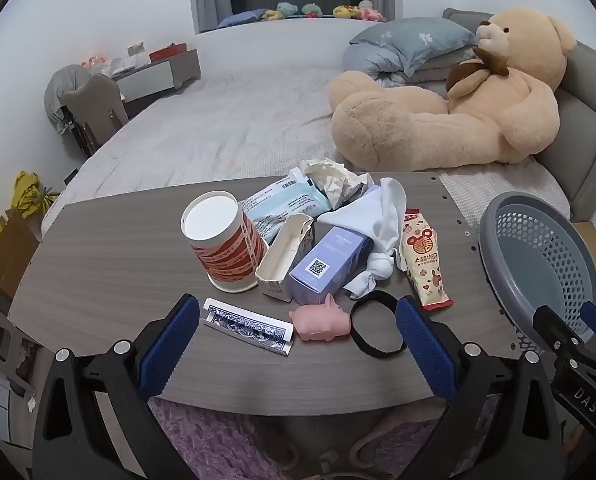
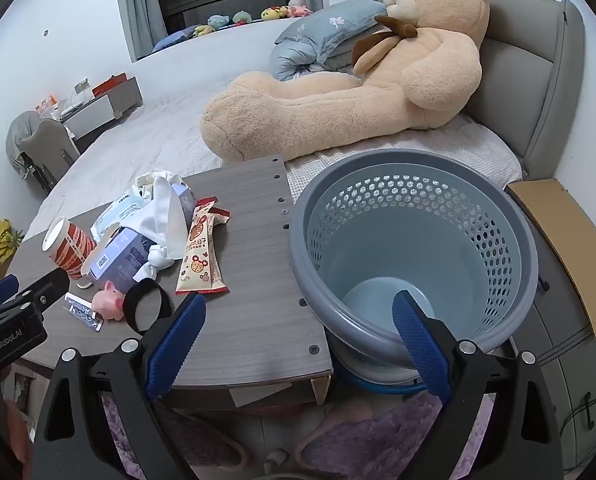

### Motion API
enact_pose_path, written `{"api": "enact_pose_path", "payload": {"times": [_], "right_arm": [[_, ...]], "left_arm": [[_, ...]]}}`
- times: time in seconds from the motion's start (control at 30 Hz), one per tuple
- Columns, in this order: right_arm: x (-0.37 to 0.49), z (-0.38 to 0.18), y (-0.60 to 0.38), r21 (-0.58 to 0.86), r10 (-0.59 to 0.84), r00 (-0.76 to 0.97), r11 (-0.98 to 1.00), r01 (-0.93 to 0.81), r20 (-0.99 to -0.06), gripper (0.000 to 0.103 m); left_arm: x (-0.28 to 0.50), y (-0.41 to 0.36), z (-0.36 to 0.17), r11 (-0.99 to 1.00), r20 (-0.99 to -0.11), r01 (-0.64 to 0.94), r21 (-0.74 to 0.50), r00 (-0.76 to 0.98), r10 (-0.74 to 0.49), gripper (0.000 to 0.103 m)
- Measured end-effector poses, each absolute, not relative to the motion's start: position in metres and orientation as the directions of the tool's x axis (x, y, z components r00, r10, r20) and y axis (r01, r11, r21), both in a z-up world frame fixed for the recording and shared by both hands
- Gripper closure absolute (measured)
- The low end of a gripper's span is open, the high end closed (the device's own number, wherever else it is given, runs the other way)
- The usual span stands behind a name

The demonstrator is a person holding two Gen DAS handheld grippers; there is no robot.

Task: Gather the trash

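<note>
Your trash sits in a loose pile on the grey wood-grain table [image 1: 118, 264]. At its left stands a paper cup [image 1: 222, 244] with red bands, upside down. Touching it on the right is an open white carton [image 1: 284, 262], then a lavender box [image 1: 329, 266] with a QR code on its end. Behind them lie a pale blue wipes packet [image 1: 286, 204] and crumpled paper [image 1: 333, 180]. A white cloth [image 1: 381, 232] drapes over the lavender box, and a snack wrapper [image 1: 423, 264] lies just right of it.

Nearer to you, along the table's front edge, are a blue-backed playing card [image 1: 248, 326], a pink toy pig [image 1: 321, 318] and a black band [image 1: 375, 328], the pig touching the band.

The grey perforated basket [image 2: 509, 240] stands just off the table's right end, with nothing in it.

Your left gripper [image 1: 298, 338] hovers above the front edge, jaws spread wide, the card, pig and band showing between its fingers, nothing grasped. Your right gripper [image 2: 298, 334] is likewise spread and holds nothing, 1 finger over the table's corner, the other over the basket's rim.

Behind the table is a bed [image 1: 226, 120] with a large teddy bear [image 1: 477, 100].
</note>
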State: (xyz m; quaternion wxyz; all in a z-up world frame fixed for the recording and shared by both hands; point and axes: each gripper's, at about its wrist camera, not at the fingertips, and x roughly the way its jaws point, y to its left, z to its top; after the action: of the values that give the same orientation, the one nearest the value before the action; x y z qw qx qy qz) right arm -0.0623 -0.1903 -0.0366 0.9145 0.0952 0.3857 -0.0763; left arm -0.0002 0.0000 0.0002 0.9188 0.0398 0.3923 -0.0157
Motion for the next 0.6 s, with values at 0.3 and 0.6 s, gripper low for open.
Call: {"api": "enact_pose_path", "payload": {"times": [0.3,0.6], "right_arm": [[-0.0635,-0.0363,-0.1894,0.112,-0.069,0.694,0.971,0.212,-0.717,0.013],[-0.0640,-0.0353,-0.1884,0.111,-0.070,0.694,0.971,0.212,-0.717,0.013]], "left_arm": [[-0.0011,-0.0006,0.0003,0.996,-0.719,0.060,0.069,0.695,0.007,0.006],[-0.0044,-0.0024,0.0036,0.995,-0.712,0.072,0.069,0.702,-0.001,0.006]]}}
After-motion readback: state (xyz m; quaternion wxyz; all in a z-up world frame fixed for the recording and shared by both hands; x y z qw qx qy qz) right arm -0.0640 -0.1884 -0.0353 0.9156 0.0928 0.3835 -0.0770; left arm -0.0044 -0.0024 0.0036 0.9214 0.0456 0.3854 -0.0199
